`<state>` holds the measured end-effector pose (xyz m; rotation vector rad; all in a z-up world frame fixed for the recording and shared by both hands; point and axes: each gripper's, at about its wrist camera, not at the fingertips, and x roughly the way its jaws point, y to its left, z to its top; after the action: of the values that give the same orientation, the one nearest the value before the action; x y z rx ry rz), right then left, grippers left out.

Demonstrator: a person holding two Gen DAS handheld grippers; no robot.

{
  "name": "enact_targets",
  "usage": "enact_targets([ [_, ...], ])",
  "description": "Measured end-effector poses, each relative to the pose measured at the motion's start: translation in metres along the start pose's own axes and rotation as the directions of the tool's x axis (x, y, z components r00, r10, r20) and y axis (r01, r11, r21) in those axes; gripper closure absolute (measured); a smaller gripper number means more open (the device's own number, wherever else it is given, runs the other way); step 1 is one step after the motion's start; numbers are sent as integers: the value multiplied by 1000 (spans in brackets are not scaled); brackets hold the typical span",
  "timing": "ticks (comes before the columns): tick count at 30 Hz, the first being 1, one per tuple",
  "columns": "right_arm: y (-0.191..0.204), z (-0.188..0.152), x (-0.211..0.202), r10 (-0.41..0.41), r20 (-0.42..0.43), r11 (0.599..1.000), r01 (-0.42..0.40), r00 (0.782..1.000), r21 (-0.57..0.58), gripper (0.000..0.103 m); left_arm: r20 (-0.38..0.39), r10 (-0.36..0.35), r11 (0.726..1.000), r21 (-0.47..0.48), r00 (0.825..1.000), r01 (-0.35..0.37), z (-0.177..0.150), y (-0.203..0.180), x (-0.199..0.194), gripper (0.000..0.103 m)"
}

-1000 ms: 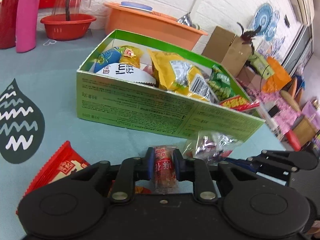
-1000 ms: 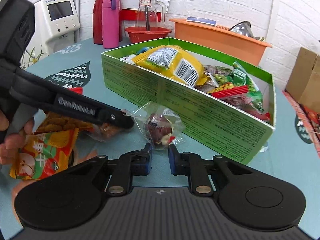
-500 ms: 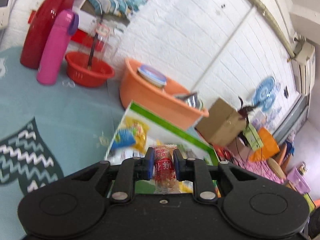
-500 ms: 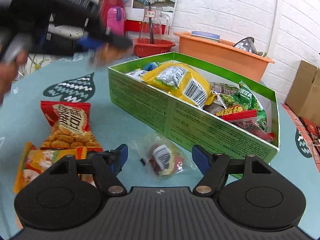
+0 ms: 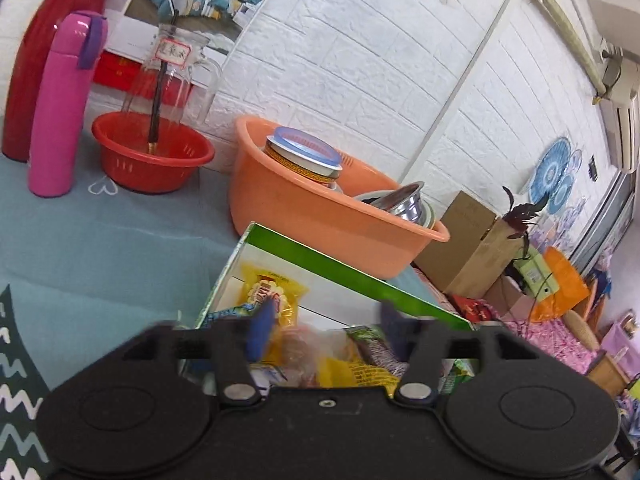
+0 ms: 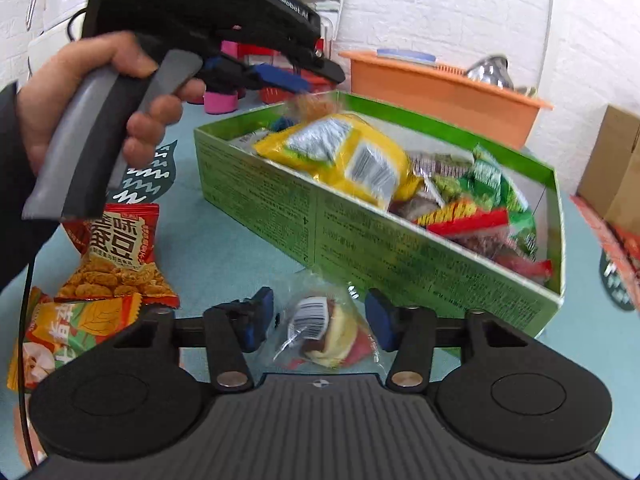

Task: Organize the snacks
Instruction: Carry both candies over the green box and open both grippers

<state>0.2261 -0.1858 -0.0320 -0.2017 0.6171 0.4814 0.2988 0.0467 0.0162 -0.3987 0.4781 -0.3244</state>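
My left tongs [image 5: 324, 330] hang over the near end of the green box [image 6: 400, 240], their jaws spreading wide with nothing pinched. A small blurred snack [image 6: 310, 102] sits in the air just below their blue pads [image 6: 284, 78], above the box's end wall and apart from both pads. In the left wrist view the same pale, blurred packet [image 5: 298, 350] shows between the two spread fingers, over the snacks already in the box: a yellow bag [image 5: 272, 292] just ahead of the left finger and a green packet [image 5: 370, 346] toward the right finger. My hand [image 6: 92, 92] grips the grey handle of these tongs.

My right tongs [image 6: 320, 320] point down at the surface [image 6: 224, 248], in front of the box's long side wall. Their jaws are closing, and a clear-wrapped snack [image 6: 324, 332] with a barcode label lies on the surface between the pads; neither pad presses on it yet.

To the left of the right tongs lie two more packets: a red bag [image 6: 116, 252] printed with fried pieces, and an orange packet [image 6: 64, 332] nearer to me, its edge tucked under the red one's corner.

Beyond the box, ahead of the left tongs, stand an orange basin [image 5: 320, 216], a red bowl [image 5: 152, 160] and a pink bottle [image 5: 60, 104].
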Motion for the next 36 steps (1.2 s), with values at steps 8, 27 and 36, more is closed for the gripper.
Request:
enact_targets([
  [8, 1, -7, -6, 2, 0, 1000, -2, 1000, -17, 42, 11, 39, 999, 25, 999, -39, 0, -7, -31, 0],
  [27, -32, 84, -16, -144, 294, 989, 143, 945, 27, 27, 3, 87, 996, -5, 996, -87, -2, 1, -67, 0],
  [36, -30, 68, -20, -167, 253, 986, 165, 953, 31, 0, -43, 97, 994, 60, 994, -95, -8, -12, -73, 0],
])
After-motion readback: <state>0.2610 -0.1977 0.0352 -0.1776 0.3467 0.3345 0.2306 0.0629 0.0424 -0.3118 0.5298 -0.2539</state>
